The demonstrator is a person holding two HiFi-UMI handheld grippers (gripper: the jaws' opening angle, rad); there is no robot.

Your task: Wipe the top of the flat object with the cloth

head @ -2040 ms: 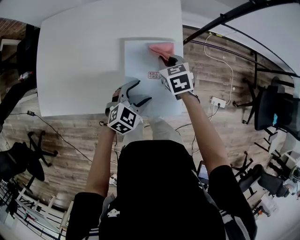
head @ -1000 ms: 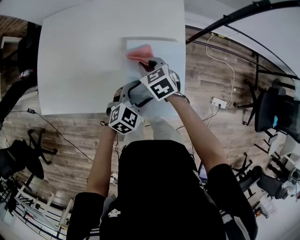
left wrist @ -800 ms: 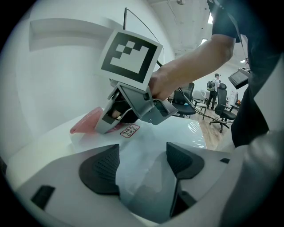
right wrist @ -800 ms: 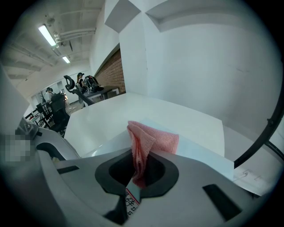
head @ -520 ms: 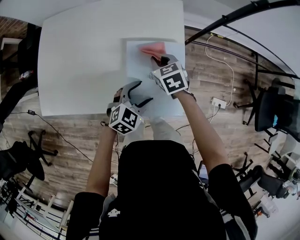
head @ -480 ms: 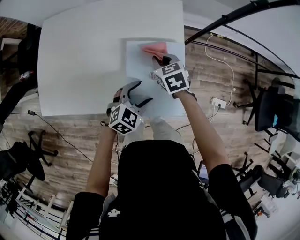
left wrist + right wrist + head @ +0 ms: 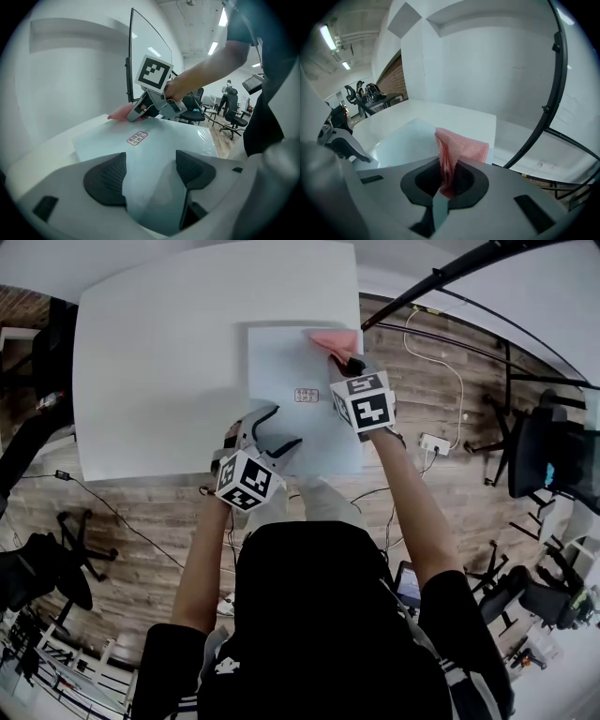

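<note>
Cloth (image 7: 461, 147): pink fabric, coarse open weave, matt. Flat object (image 7: 281, 362): pale blue, smooth, glossy, film-like sheen. Table (image 7: 159, 362): white, smooth, matt. Floor (image 7: 487, 409): wood planks, visibly grained. Left gripper (image 7: 150, 168) shell: grey plastic, matt; pads (image 7: 107, 178): black, finely ribbed

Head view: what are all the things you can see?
white rectangular table: one, white, top middle
pale blue flat sheet: one, pale blue, on the table's right part
small red-printed label: one, red and white, on the sheet
pink mesh cloth: one, pink, at the sheet's far right corner
black office chairs: several, black, on the brown wooden floor at both sides
white power strip: one, white, on the floor, right
left claw: one, grey, open over the sheet's near edge
right claw: one, grey, shut on the cloth
</note>
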